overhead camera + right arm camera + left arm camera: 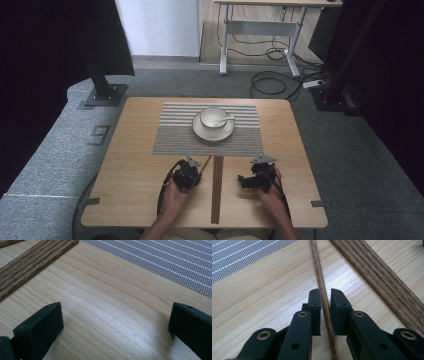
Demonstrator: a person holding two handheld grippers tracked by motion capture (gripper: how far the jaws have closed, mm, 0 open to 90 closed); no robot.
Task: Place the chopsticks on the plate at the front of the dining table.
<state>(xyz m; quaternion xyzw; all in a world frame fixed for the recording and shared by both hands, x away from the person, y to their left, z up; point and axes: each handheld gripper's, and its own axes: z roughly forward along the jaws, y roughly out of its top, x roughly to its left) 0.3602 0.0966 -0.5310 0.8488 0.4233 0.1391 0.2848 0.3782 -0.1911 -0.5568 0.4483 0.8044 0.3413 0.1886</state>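
Your left tool pinches one wooden chopstick at lower centre, ready to lift; your right tool gapes empty.

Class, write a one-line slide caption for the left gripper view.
Left gripper closes its black jaws on a thin wooden stick lying on the table.

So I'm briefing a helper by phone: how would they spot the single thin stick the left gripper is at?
Start at the striped placemat in the table's middle. Below its near edge lies a wide dark wooden strip; just left of it sits the thin stick, slanted, between the left gripper fingers. It is far narrower than the strip.
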